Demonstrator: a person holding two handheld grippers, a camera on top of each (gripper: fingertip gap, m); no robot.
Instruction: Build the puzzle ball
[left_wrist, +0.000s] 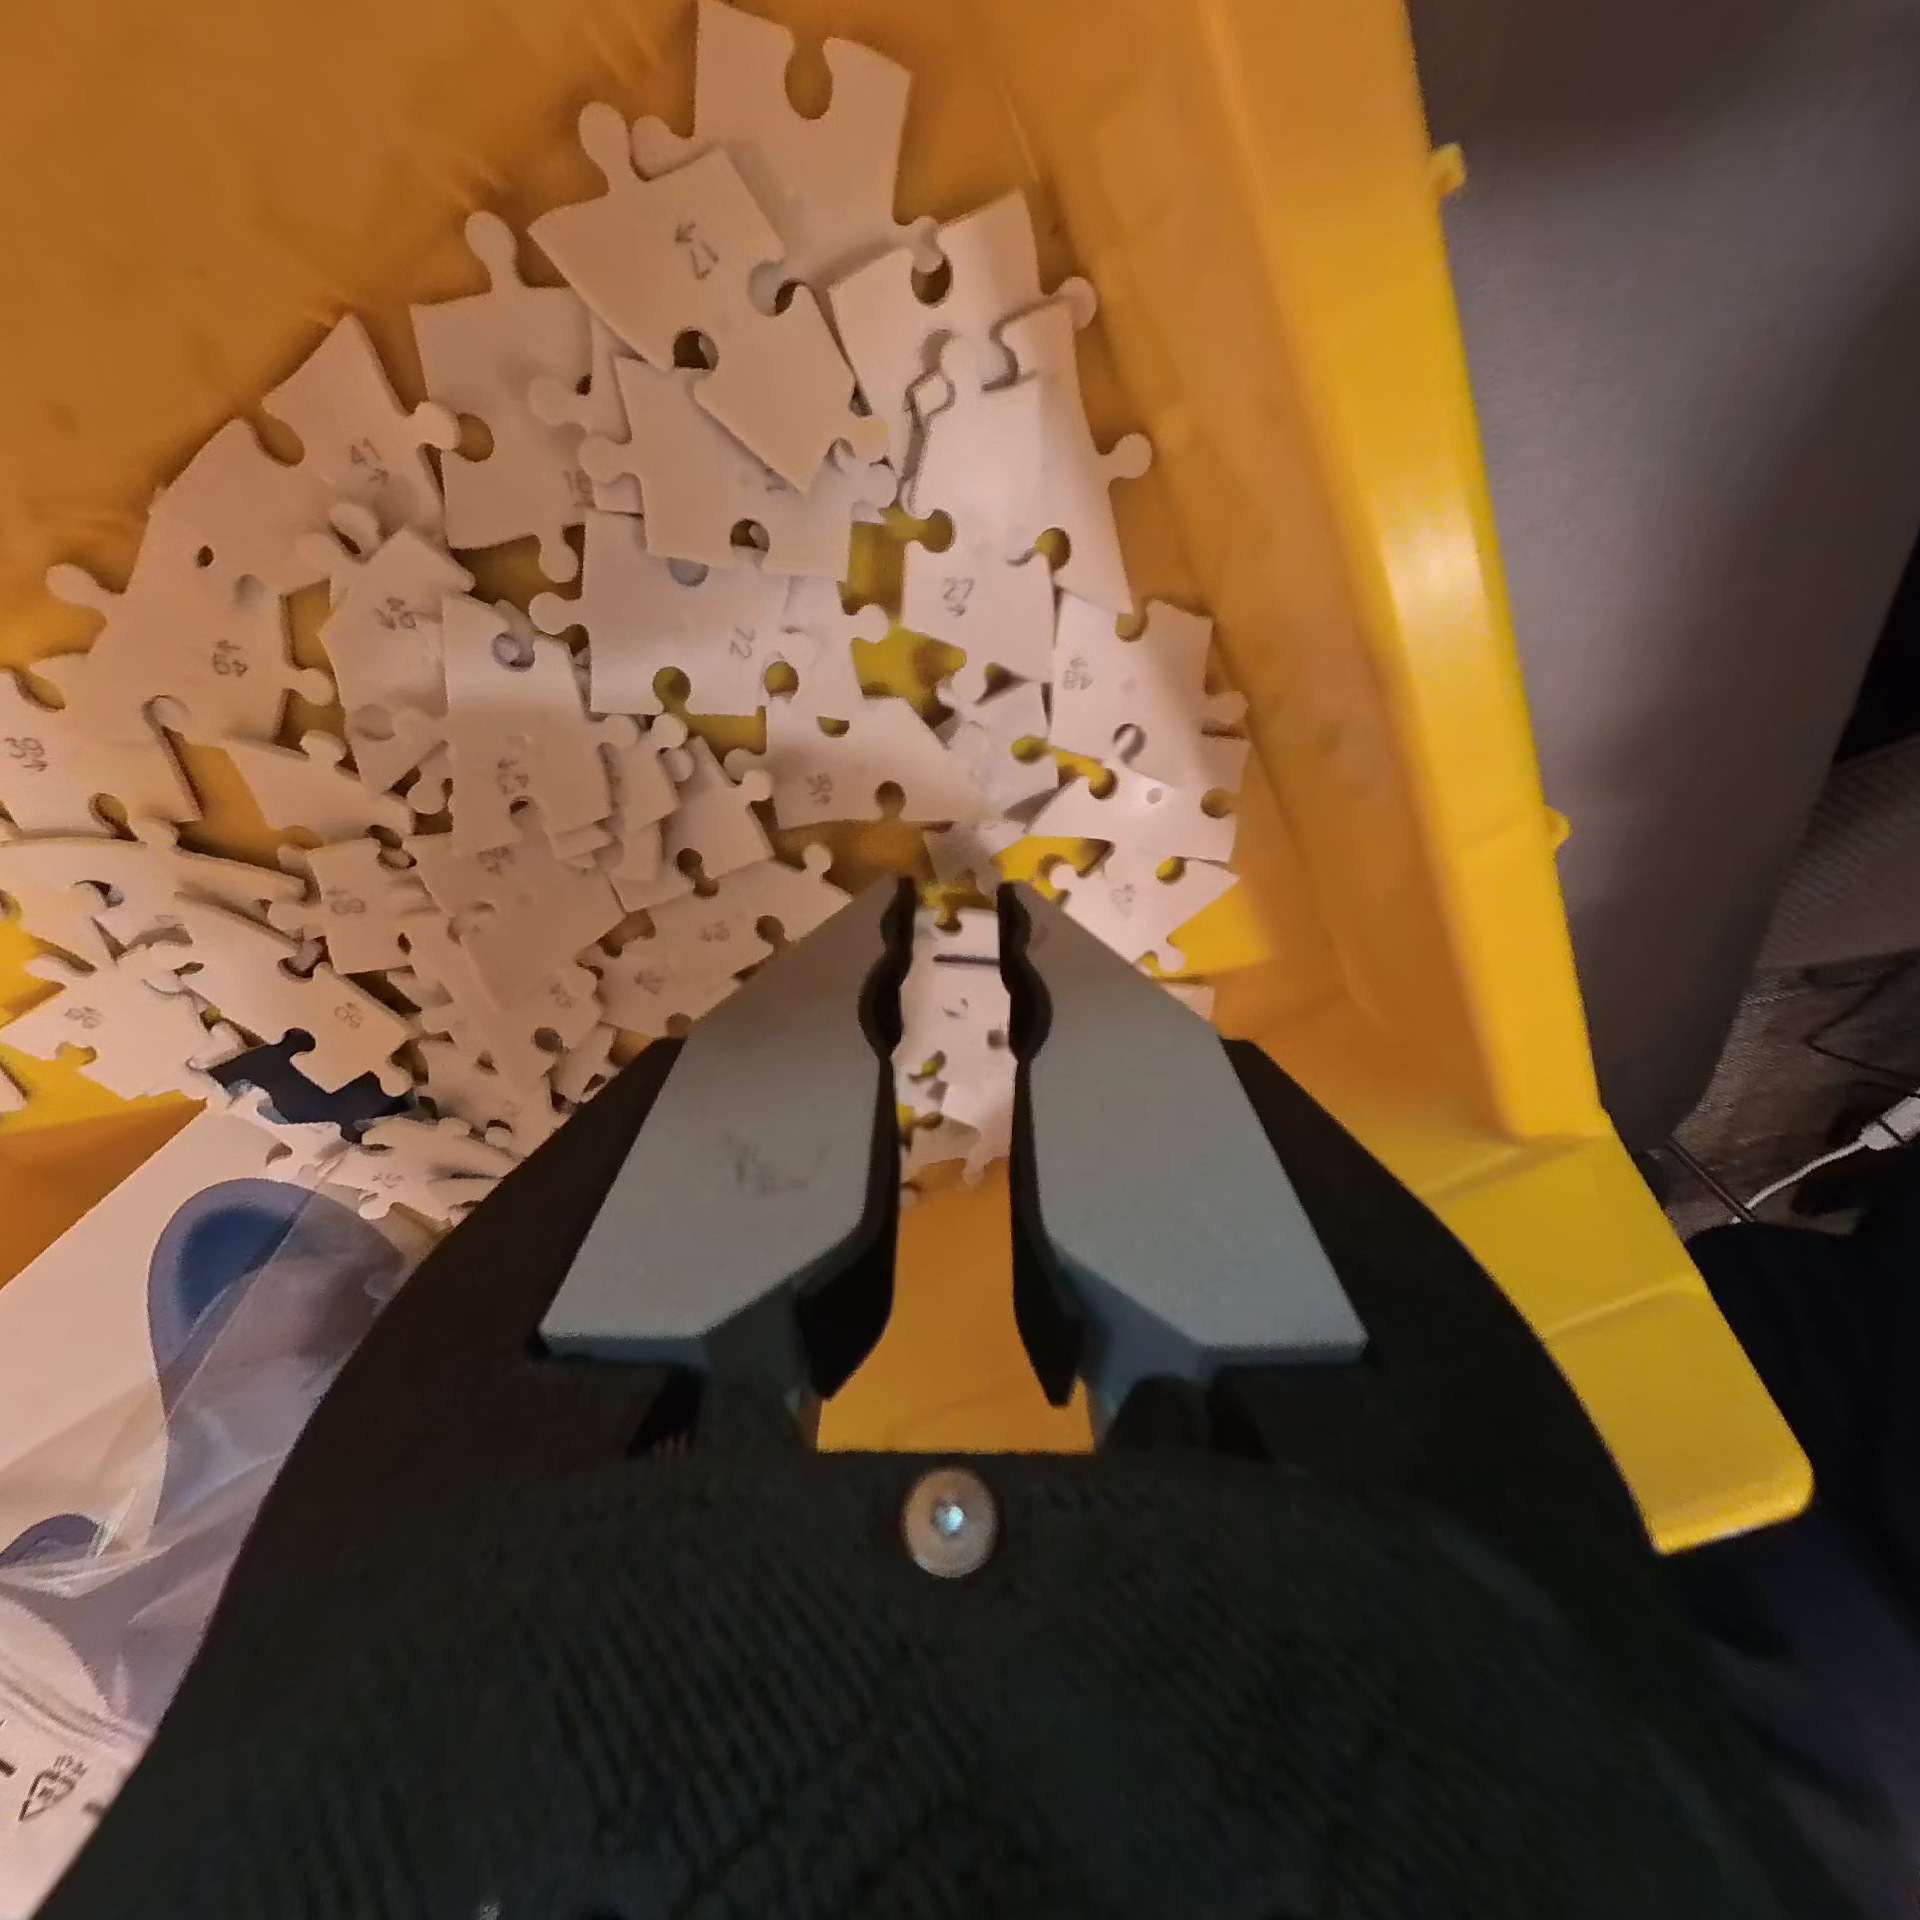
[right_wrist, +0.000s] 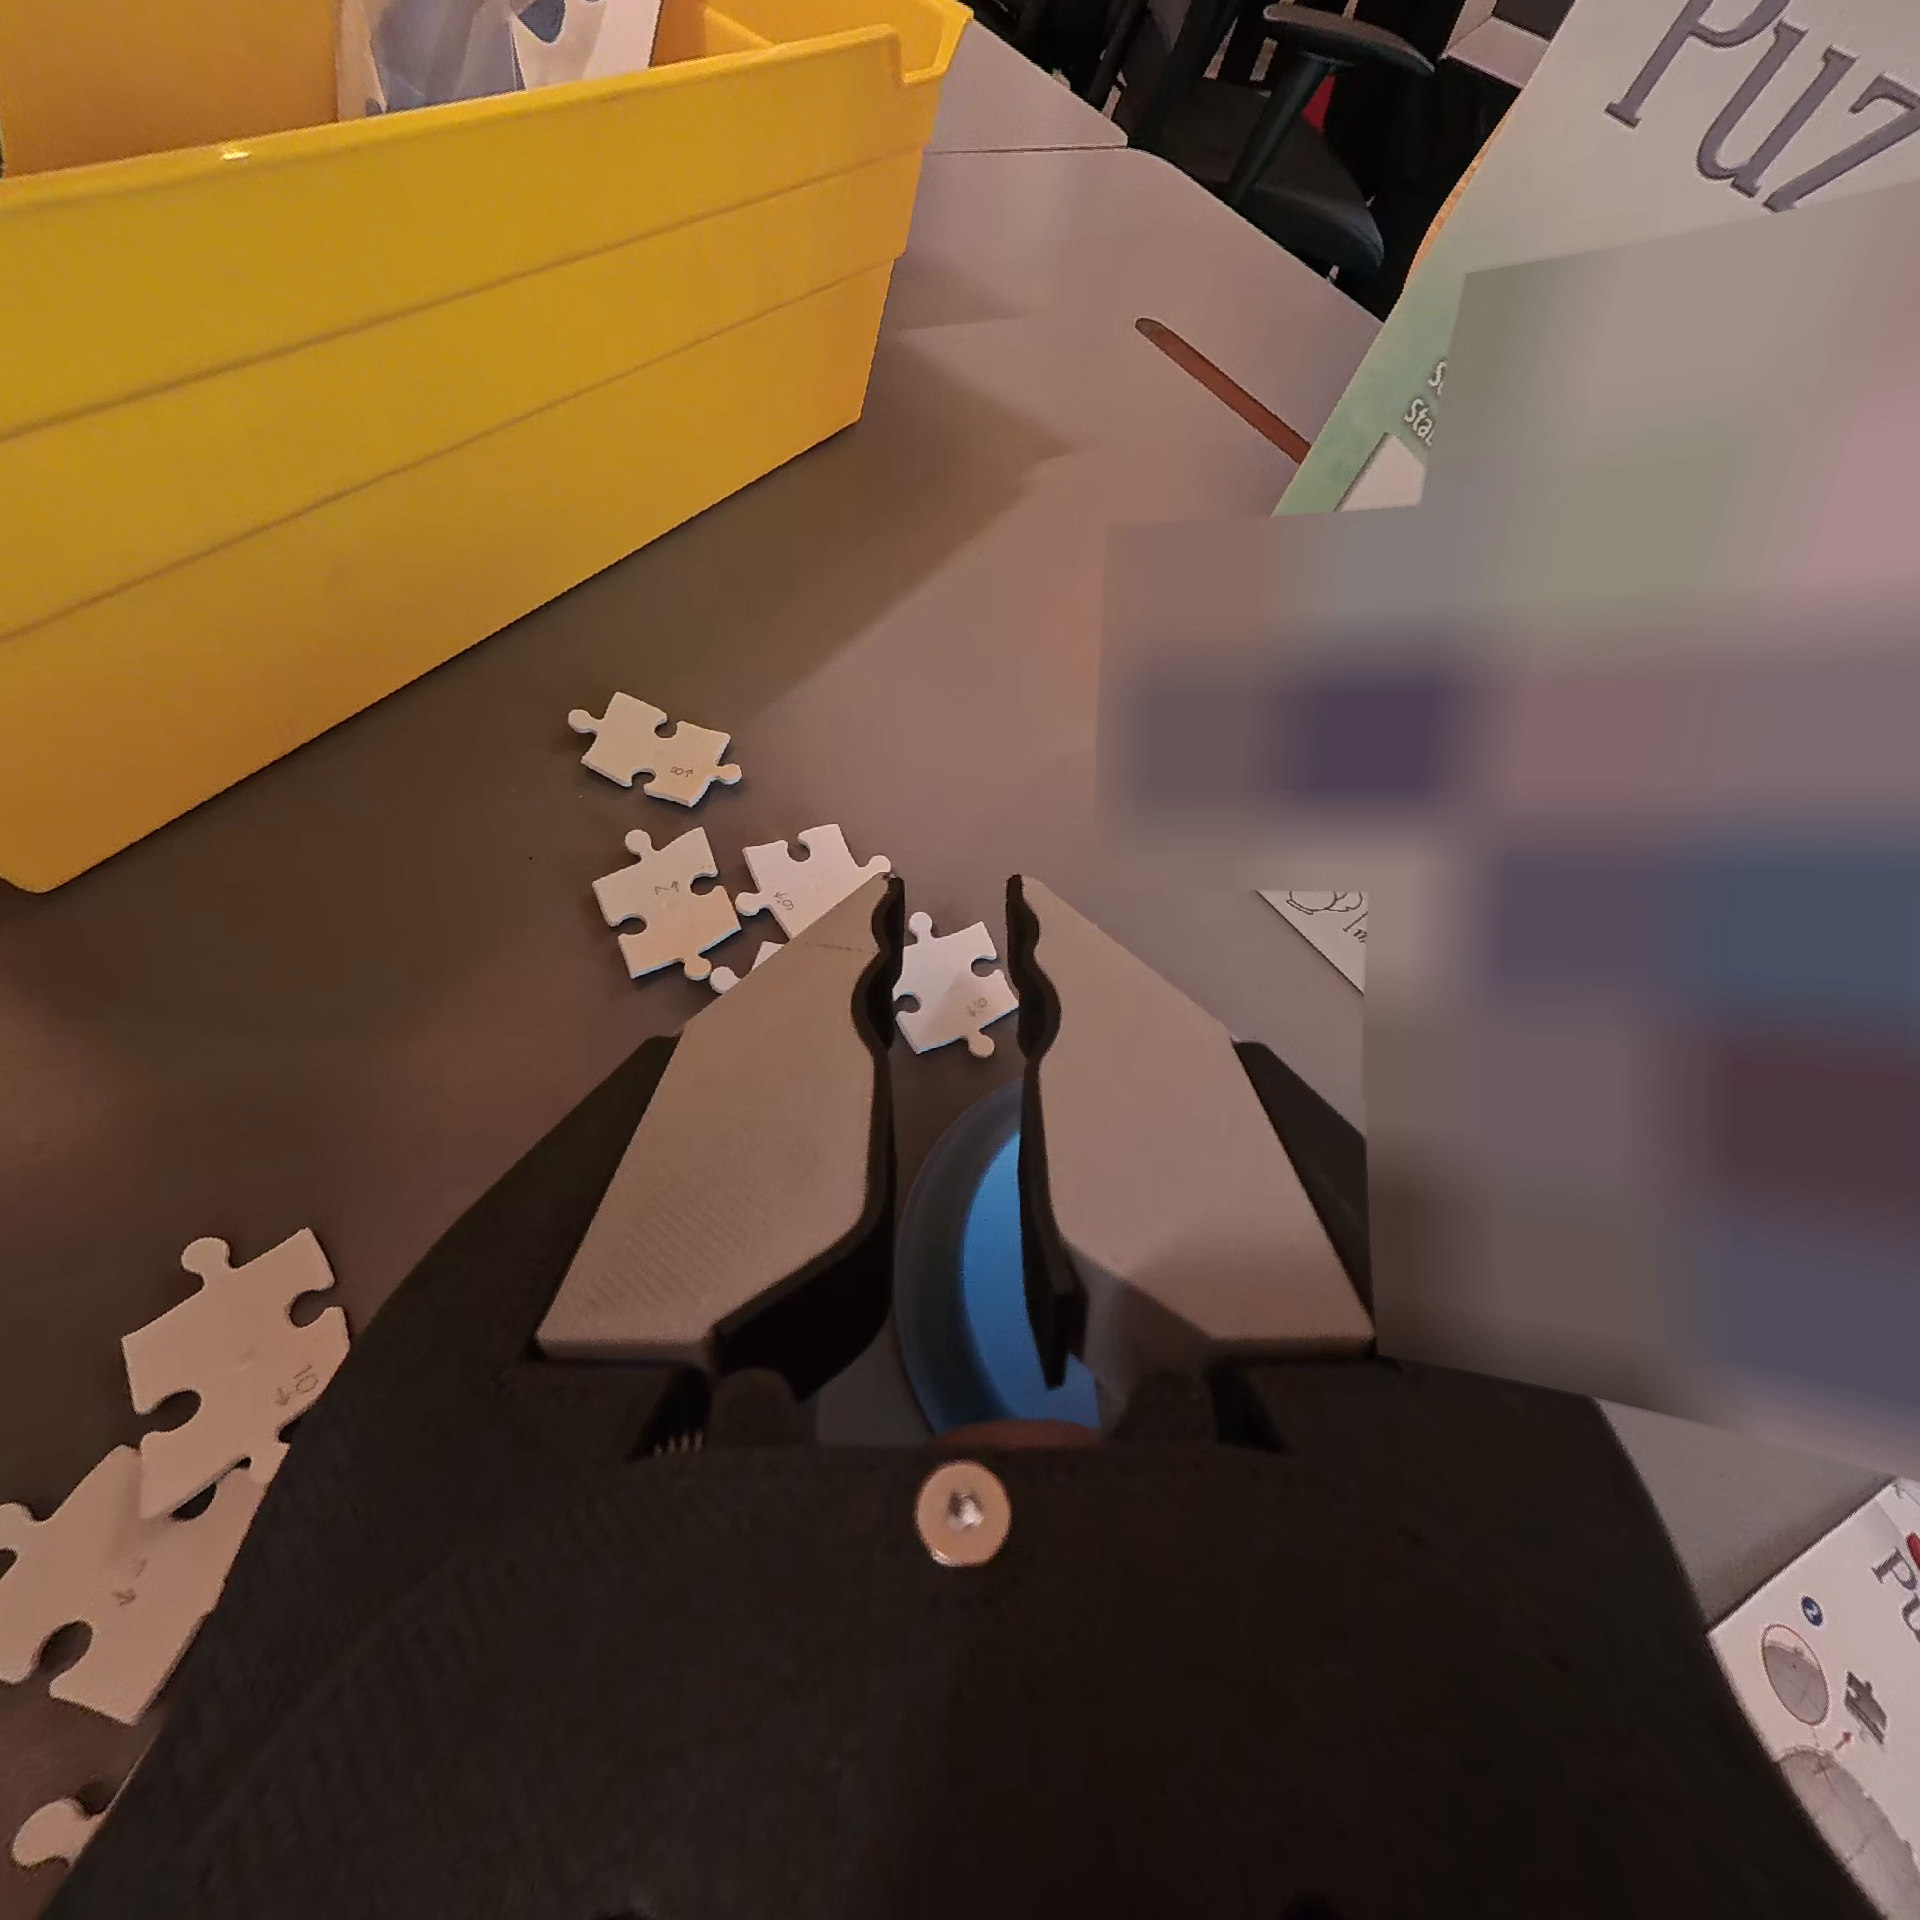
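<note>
While most puzzle pieces (left_wrist: 665, 623) lie heaped in the yellow bin (left_wrist: 1299, 416), the left gripper (left_wrist: 953, 896) reaches in, narrowly parted and holding nothing. With the right gripper (right_wrist: 956, 896) equally parted and empty above a few loose pieces (right_wrist: 665, 904) on the tabletop (right_wrist: 987, 540), no ball appears started.

White puzzle pieces (left_wrist: 665, 644) lie heaped, blank backs up, ahead of the left jaws. A single piece (right_wrist: 951, 987) lies flat between the right jaws, with three more pieces (right_wrist: 665, 904) just left of them.
</note>
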